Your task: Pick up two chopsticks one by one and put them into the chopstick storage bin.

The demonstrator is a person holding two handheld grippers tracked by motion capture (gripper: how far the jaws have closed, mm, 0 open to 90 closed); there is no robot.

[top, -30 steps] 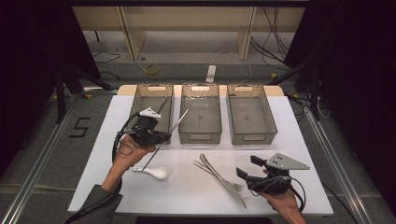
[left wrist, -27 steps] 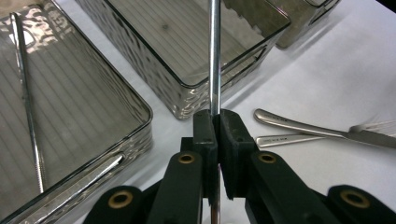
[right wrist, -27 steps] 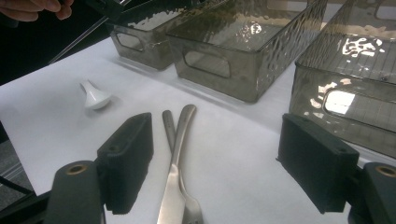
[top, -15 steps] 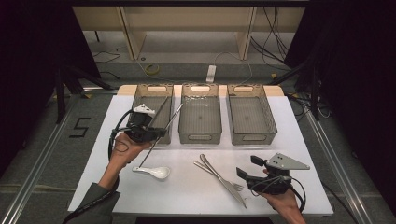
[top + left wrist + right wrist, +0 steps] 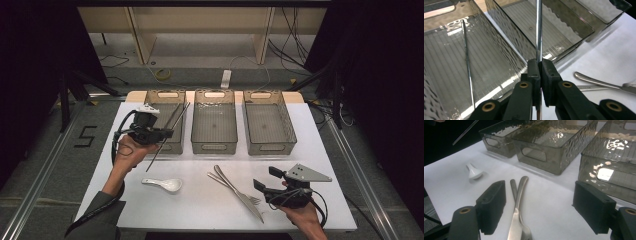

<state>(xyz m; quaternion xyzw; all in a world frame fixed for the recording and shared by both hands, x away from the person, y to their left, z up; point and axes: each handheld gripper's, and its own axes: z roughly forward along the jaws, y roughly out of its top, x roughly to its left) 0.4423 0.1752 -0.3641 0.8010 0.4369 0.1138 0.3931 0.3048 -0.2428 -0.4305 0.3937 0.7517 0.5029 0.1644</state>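
Job in hand: sorting cutlery from the table [image 5: 210, 210] into three grey bins.
Left tongs [image 5: 167, 133]: jaws pressed together on a metal chopstick [image 5: 539, 30] — held over the near edge of the left bin [image 5: 165, 146], tip slanting toward it.
Already in: a second chopstick [image 5: 467, 57] lies on the left bin's floor, so I judge half that pair done.
Right tongs [image 5: 266, 179]: jaws apart, nothing between them, resting low beside the fork [image 5: 518, 220].
Left on the table: fork and knife [image 5: 235, 187] crossed together, white spoon [image 5: 164, 184] apart from them.
Middle bin [image 5: 214, 146], right bin [image 5: 267, 145]: nothing inside — most of the sorting remains.
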